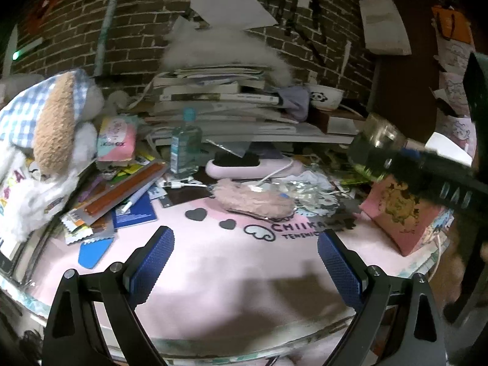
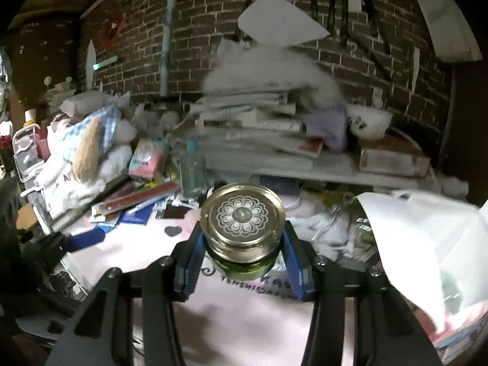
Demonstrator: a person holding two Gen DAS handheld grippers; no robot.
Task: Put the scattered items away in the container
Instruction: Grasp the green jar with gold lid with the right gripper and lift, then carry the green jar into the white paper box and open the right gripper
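My right gripper (image 2: 243,245) is shut on a small green glass jar (image 2: 243,228) with a gold patterned lid, held above the pink desk mat (image 2: 244,320). The jar (image 1: 376,149) also shows at the right of the left wrist view, in the right gripper's dark fingers (image 1: 451,189). My left gripper (image 1: 245,244) is open and empty above the pink mat (image 1: 213,274). A white-lined container (image 2: 427,244) stands at the right edge. A fuzzy pink pouch (image 1: 254,201), a clear bottle (image 1: 185,145) and snack packets (image 1: 122,192) lie scattered on the mat.
A tall stack of books and papers (image 1: 219,100) rises at the back, with a panda bowl (image 1: 324,96) beside it. A plush toy (image 1: 52,134) sits at the left. A pink box (image 1: 402,216) stands at the right. A brick wall (image 1: 146,24) is behind.
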